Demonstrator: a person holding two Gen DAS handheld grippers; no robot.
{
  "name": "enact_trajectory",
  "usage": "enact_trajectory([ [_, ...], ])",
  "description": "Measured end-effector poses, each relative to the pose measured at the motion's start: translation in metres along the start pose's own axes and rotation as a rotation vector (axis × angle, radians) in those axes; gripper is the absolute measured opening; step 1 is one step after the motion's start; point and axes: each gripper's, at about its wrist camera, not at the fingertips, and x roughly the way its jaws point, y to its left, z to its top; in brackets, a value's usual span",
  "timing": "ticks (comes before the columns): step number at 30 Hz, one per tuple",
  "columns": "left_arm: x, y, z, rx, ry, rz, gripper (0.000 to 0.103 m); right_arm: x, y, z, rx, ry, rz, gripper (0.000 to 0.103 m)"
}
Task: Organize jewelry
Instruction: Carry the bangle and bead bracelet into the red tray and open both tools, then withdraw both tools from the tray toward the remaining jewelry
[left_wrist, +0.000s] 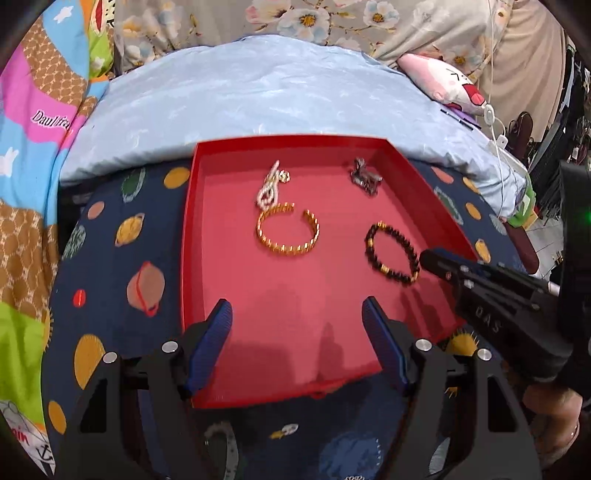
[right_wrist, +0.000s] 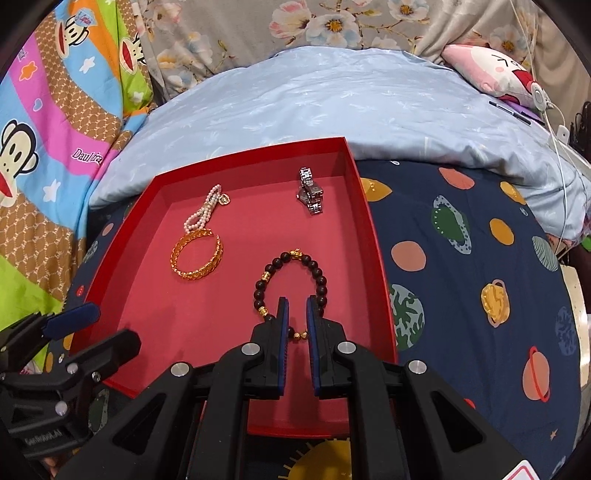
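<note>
A red tray (left_wrist: 192, 258) (right_wrist: 373, 236) lies on a planet-print cloth. In it are a pearl bracelet (left_wrist: 269, 188) (right_wrist: 205, 212), a gold bangle (left_wrist: 287, 230) (right_wrist: 197, 258), a silver watch (left_wrist: 365, 177) (right_wrist: 310, 195) and a dark bead bracelet (left_wrist: 392, 252) (right_wrist: 291, 288). My left gripper (left_wrist: 297, 314) is open over the tray's near part, empty. My right gripper (right_wrist: 297, 306) is nearly shut, its fingers (right_wrist: 282, 317) over the near side of the bead bracelet, with a narrow gap; the beads lie flat on the tray. It also shows in the left wrist view (left_wrist: 430, 258).
A light blue quilt (left_wrist: 258, 92) lies behind the tray. A colourful cartoon blanket (right_wrist: 44, 110) is at the left. A pink plush pillow (right_wrist: 487, 70) and white cables (left_wrist: 495, 122) are at the back right. Planet-print cloth (right_wrist: 480, 258) extends right of the tray.
</note>
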Motion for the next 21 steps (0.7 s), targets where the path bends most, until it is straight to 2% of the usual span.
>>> enact_trajectory([
  [8, 0.004, 0.005, -0.015, -0.011, 0.021, 0.002, 0.069, -0.008, -0.001, -0.014, 0.016, 0.006, -0.013, 0.011],
  [13, 0.008, 0.009, -0.014, 0.000, 0.004, 0.040, 0.067, -0.012, 0.004, -0.025, 0.022, 0.002, -0.009, 0.010],
  [18, 0.010, 0.015, -0.010, -0.002, -0.008, 0.047, 0.067, -0.011, 0.015, -0.028, -0.021, -0.013, -0.056, 0.010],
  [21, 0.013, 0.015, -0.008, 0.008, -0.012, 0.064, 0.067, -0.010, 0.014, -0.025, -0.002, -0.007, -0.036, 0.010],
])
